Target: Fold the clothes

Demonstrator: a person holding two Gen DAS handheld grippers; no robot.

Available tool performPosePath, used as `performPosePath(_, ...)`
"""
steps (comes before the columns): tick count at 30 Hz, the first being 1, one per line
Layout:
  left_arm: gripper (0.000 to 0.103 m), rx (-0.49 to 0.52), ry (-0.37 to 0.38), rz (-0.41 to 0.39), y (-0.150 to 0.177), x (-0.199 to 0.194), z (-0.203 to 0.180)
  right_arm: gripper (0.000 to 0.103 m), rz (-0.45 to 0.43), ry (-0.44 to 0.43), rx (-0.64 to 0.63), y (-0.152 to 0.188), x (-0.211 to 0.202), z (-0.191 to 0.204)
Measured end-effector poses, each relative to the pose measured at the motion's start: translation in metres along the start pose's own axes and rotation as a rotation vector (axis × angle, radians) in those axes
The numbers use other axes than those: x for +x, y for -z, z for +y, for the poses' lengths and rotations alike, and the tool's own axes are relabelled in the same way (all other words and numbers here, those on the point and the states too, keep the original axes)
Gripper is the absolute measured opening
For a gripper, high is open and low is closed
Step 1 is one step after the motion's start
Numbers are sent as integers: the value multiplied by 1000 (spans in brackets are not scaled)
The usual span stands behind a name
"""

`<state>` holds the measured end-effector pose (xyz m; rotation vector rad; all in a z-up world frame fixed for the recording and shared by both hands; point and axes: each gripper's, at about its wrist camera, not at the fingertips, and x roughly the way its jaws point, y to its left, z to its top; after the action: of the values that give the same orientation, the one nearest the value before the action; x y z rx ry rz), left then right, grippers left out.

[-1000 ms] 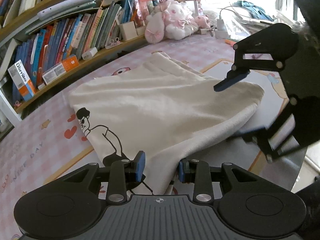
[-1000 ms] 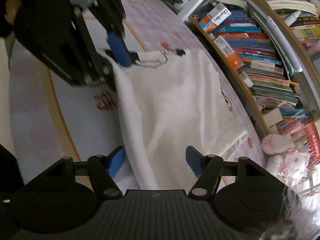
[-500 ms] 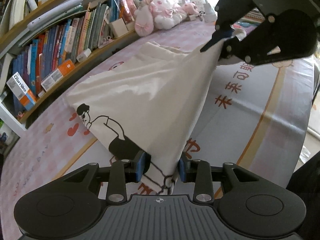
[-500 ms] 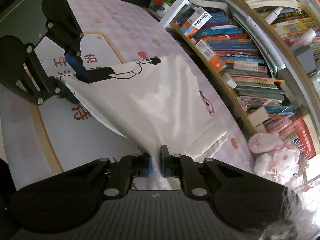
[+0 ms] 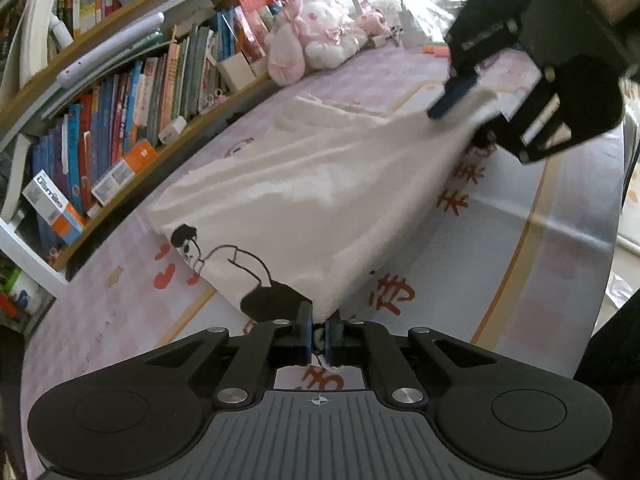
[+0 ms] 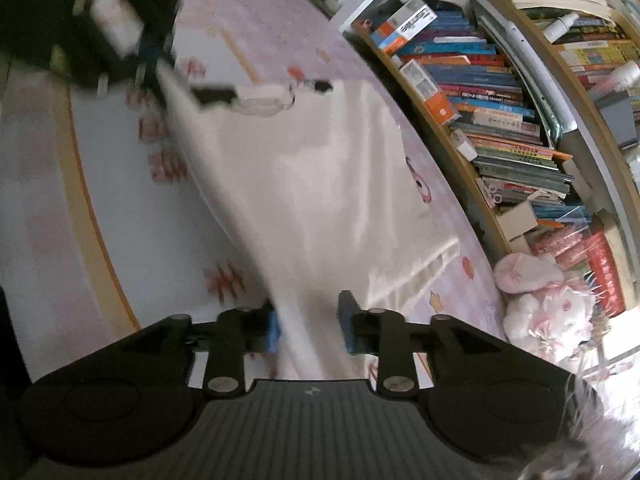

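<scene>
Cloth first: cream printed cotton T-shirt (image 5: 320, 184) lies mid-table on the pink checked tablecloth (image 5: 520, 280); my left gripper (image 5: 318, 334) pinches its corner taut while my right gripper (image 6: 308, 322) is opening, fold edge loose between its fingers.

Across the bottom of the left wrist view sits the left tool (image 5: 317, 334): a matte black plastic body with a ribbed grey centre panel that bears a small white crosshair mark. A round, shallow disc swells at each lower corner. Two angular black linkage arms run up to short fingers faced with blue pads (image 5: 306, 330), each arm pinned by a bright silver screw head. The right tool (image 6: 308, 326) fills the bottom of the right wrist view with the same build: black shell, ribbed panel, silver screws, blue pads (image 6: 273, 330). At the upper right of the left view it shows from outside as a blurred black openwork frame.
</scene>
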<state>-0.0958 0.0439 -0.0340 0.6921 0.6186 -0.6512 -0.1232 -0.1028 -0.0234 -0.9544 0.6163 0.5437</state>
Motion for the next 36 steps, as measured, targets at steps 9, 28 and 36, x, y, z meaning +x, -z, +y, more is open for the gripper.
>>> performPosePath(9,5,35,5,3,-2,1,1,29,69,81,-108,31,8,6)
performPosePath(28,4,4,18,15,-9,-1,9,54,-32,99,-139,33,-19,20)
performPosePath(36,4,-2,15,17,-14,-3,11,57,-169,29,-109,-4,-26,48)
